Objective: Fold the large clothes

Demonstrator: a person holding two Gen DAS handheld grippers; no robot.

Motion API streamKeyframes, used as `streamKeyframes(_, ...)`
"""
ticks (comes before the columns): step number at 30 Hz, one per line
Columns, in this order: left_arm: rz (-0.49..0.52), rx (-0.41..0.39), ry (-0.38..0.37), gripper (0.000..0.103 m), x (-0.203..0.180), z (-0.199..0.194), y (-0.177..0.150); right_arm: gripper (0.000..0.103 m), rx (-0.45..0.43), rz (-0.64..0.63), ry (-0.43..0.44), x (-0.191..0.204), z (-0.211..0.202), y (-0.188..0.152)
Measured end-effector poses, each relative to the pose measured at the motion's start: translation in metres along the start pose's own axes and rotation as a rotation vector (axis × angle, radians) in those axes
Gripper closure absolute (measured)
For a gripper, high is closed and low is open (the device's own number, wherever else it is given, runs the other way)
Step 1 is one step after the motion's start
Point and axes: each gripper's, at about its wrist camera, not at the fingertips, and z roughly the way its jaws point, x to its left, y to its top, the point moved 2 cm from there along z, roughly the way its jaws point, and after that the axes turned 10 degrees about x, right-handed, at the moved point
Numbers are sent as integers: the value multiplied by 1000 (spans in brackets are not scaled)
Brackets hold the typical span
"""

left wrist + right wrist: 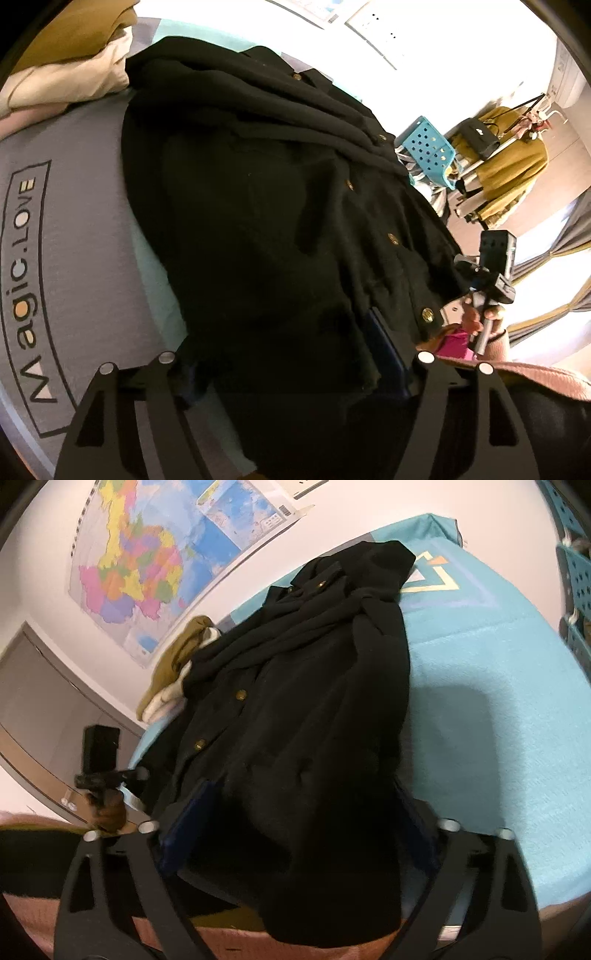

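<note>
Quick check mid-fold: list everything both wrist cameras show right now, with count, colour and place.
coat: one, black with brass buttons, lying on the bed, near hem between both grippers' fingers
bed cover: one, teal with grey printed panel, under the coat
folded clothes: small pile, olive and cream, far side of bed by the wall
wall map: one, multicoloured, above the pile
basket: one, blue, perforated, beyond the bed
clothes rack: one, holding a mustard garment and a black bag
left gripper: black, hem between fingers
right gripper: black, hem between fingers

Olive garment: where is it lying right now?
In the right wrist view the olive garment lies at the bed's far left edge, atop cream cloth, beside the black coat.
</note>
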Motion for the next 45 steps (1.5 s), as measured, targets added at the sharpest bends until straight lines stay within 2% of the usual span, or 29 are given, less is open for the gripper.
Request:
streamKeyframes(1, -19, -5, 18, 48, 0, 0, 0, 68, 9, 24, 57, -3, 2, 1)
streamKeyframes(2, -45, 2, 36, 64, 1, 2, 2, 72, 12, 46, 101, -3, 5, 0)
streamKeyframes(3, -72, 11, 31, 69, 3, 2, 3, 77, 11, 37, 105, 2, 7, 0)
streamKeyframes(4, -81, 11, 25, 86, 4, 0, 3, 80, 2, 30, 107, 7, 6, 0)
streamKeyframes(6, -90, -21, 16, 97, 1, -12, 4, 87, -32, 18, 125, 18, -1, 0)
streamKeyframes(10, -73, -141, -28, 99, -5, -53, 1, 91, -162, -25, 150, 44, -37, 0)
streamKeyframes(13, -49, -203, -26, 99, -13, -80, -5, 93, -251, -71, 147, 66, -71, -4)
streamKeyframes(15, -27, -248, -52, 99, -20, -99, -10, 93, -292, -100, 150, 77, -86, -7)
streamKeyframes(20, 14, -314, -55, 99, -34, -131, -28, 94, -362, -159, 188, 98, -116, -24)
streamKeyframes(24, -45, -299, -68, 99, -18, -133, -39, 94, -339, -110, 178, 87, -109, -37)
streamKeyframes(27, -117, -233, -87, 99, 1, -119, -38, 94, -302, -52, 179, 73, -96, -40)
streamKeyframes(29, -120, -220, -84, 99, 3, -115, -33, 94, -304, -62, 179, 76, -95, -38)
streamKeyframes(32, -94, -243, -70, 99, -2, -125, -23, 94, -322, -73, 183, 82, -101, -31)
streamKeyframes(37, -72, -244, -53, 99, -3, -135, 6, 94, -327, -62, 189, 84, -106, 1)
streamKeyframes(45, -53, -200, 60, 99, -2, -145, 79, 93, -331, -31, 193, 77, -101, 70)
